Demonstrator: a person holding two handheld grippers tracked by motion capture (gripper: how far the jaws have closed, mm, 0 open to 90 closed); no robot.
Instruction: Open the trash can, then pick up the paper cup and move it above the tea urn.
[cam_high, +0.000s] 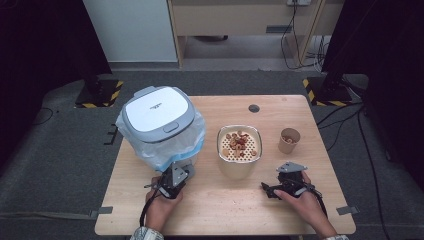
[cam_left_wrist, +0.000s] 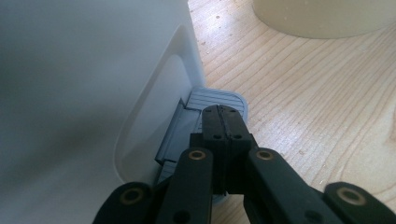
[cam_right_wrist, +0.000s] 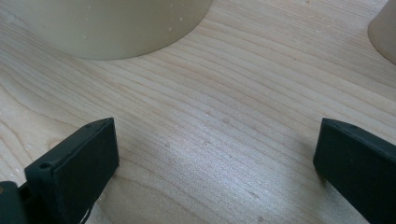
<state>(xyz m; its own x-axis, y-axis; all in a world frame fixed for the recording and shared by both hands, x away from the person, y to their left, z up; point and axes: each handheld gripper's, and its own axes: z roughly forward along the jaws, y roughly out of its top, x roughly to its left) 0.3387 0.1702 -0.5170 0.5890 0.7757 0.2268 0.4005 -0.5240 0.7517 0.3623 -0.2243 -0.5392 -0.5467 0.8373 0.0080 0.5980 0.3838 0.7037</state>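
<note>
A white pedal bin (cam_high: 159, 120) with a grey-rimmed lid and a clear blue liner stands at the table's left. My left gripper (cam_high: 172, 181) is at the bin's foot, shut, its tips (cam_left_wrist: 223, 122) over the grey ribbed pedal (cam_left_wrist: 219, 100) beside the bin's white wall (cam_left_wrist: 84, 93). A cream container (cam_high: 239, 150) with nuts or snack pieces on its perforated top sits mid-table. My right gripper (cam_high: 287, 182) rests open over bare wood (cam_right_wrist: 215, 135), the container's base (cam_right_wrist: 107, 28) ahead of it. A small paper cup (cam_high: 289, 140) holds more pieces.
The wooden table (cam_high: 220, 210) has a round dark grommet (cam_high: 254, 108) near its far edge. Grey carpet surrounds it, with cables and black stands at the back right. The paper cup's side (cam_right_wrist: 385, 32) shows at the right gripper view's edge.
</note>
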